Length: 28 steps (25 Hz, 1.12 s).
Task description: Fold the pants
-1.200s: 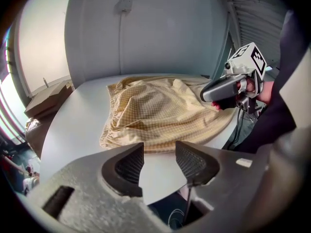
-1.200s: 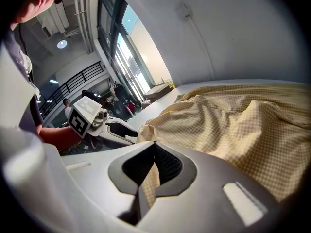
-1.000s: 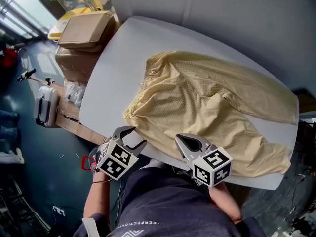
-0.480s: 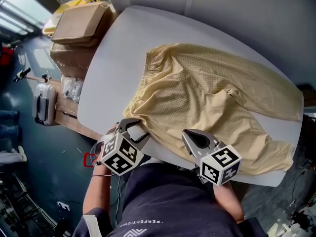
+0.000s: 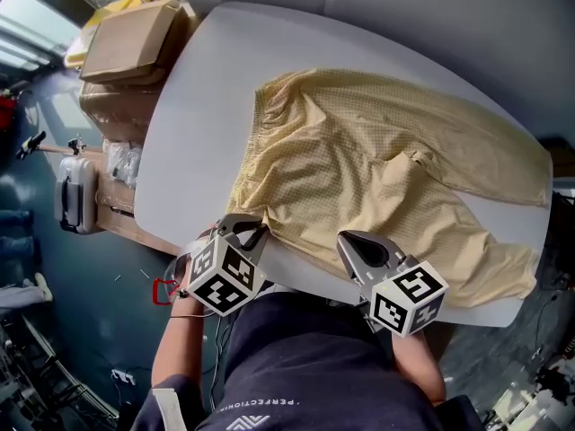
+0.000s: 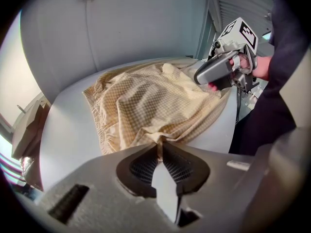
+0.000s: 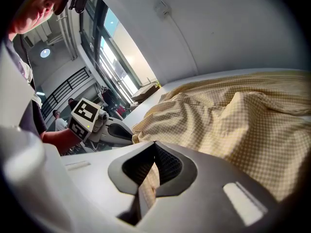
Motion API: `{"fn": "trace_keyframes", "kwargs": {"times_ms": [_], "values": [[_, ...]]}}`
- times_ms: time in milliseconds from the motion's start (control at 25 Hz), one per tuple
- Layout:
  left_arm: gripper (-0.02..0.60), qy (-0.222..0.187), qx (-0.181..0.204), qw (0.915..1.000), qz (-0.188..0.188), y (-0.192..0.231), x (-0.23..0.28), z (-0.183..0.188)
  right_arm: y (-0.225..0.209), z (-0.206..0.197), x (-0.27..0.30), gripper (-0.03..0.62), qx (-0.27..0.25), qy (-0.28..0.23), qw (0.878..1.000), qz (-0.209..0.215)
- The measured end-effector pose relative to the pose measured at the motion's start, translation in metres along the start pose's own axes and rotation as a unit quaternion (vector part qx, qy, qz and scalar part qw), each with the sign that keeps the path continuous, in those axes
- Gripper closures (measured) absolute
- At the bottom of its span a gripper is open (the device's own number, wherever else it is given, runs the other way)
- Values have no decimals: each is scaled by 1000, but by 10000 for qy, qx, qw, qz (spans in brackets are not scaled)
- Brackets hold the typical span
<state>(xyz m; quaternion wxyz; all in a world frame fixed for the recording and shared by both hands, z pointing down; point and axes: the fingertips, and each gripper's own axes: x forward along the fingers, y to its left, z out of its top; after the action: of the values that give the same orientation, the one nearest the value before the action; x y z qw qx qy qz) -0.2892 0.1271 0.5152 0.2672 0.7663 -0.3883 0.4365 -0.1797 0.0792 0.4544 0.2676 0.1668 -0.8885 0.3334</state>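
Item: pants, pale yellow check, currently being kept spread and rumpled on the white table; the gathered waistband is lying toward the left in the head view, the legs are trailing to the right, and the near edge is running along the table's near rim. Left gripper: a second ago its jaws were being held wide apart just short of the cloth. They are now being closed, and a small pinch of the near waist corner is being caught between their tips, as the left gripper view is showing. Right gripper: it is being kept clamped on the near edge further along, with a strip of check being seen between its pads in the right gripper view, and no change is being noted there. Assessment: with the second hold being taken, the near edge is being secured at two points, so the garment is judged nearly ready to be lifted and carried over for a first fold. No fold is yet being made, and the left pinch is judged thin and liable to be lost
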Motion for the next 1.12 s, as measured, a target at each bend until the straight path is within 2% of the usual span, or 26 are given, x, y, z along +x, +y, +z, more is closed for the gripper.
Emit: {"fn": "trace_keyframes", "kwargs": {"times_ms": [120, 280, 480, 800, 960, 1120], "values": [[555, 33, 9, 10000, -17, 0, -2, 3, 1, -2, -2, 597, 26, -17, 10000, -51], [560, -179, -165, 9997, -94, 3, -14, 17, -4, -4, -13, 597, 101, -101, 9997, -211], [561, -300, 79, 9994, -146, 5, -17, 44, -20, -11, -40, 596, 278, -246, 9976, -588], [561, -268, 426, 9987, -8, -10, -31, 100, -62, -14, -123, 595, 599, -547, 9886, -1272], [561, -266, 423, 9987, 22, -19, -1, 118, -109, -37, -159, 595, 869, -839, 9790, -1643], [561, -167, 479, 9987, 40, -41, 15, 137, -136, -56, -192, 595, 989, -924, 9729, -1876]]}}
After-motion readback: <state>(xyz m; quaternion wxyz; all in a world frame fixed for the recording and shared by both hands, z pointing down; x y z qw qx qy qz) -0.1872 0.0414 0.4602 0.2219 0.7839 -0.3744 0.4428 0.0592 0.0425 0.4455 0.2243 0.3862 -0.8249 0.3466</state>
